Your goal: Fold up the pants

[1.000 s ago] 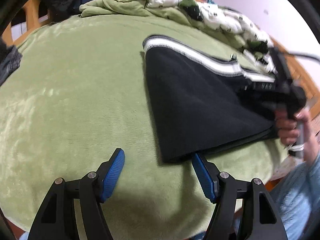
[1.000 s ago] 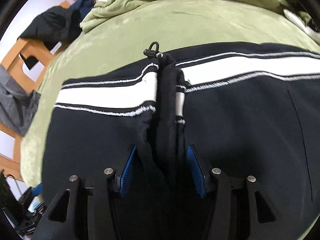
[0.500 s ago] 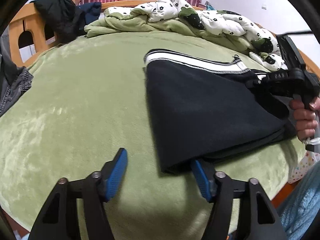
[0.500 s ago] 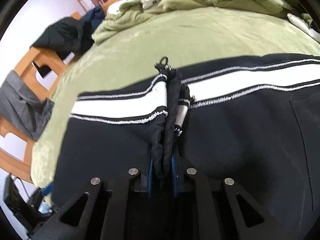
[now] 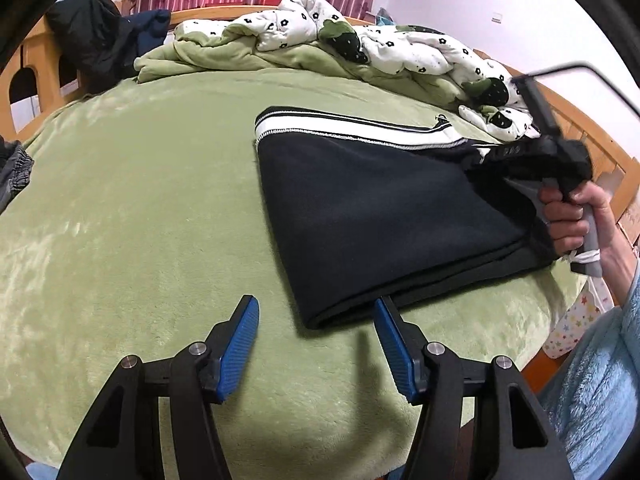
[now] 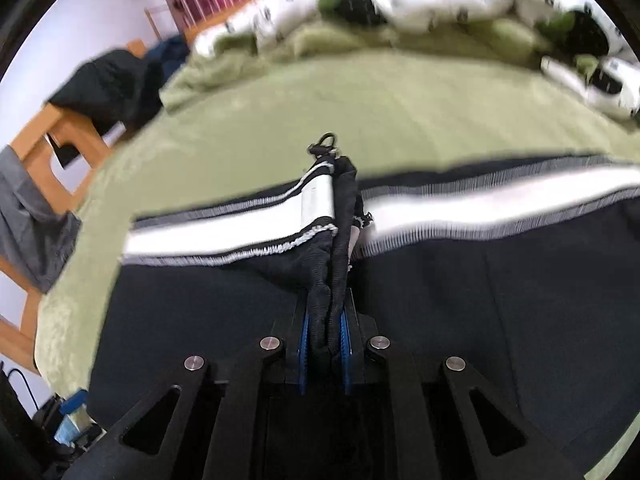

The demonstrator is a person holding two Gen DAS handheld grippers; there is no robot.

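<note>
Black pants [image 5: 380, 216] with a white-striped waistband [image 5: 340, 128] lie folded on the green blanket [image 5: 140, 220]. My left gripper [image 5: 316, 340] hovers open at their near corner; the corner's tip lies between the blue pads and the right pad [image 5: 390, 340] touches the fabric edge. My right gripper [image 6: 325, 340] is shut on a bunched fold of the waistband [image 6: 340, 208], which stands up between its pads with a metal zipper pull [image 6: 326, 142] at the top. In the left wrist view that gripper [image 5: 474, 160] is buried in the raised fabric, held by a hand [image 5: 568, 216].
A rumpled white flowered quilt [image 5: 360, 48] and green cover are piled along the bed's far side. A dark jacket [image 5: 96, 40] hangs on the wooden bed frame at the left, with grey clothing [image 5: 16, 168] below. The bed's edge and a blue fleecy sleeve [image 5: 600, 380] are at the right.
The right gripper's jaws closed on the bunched waistband and drew it up and back. The left gripper narrowed a little and rose, staying at the pants' near corner.
</note>
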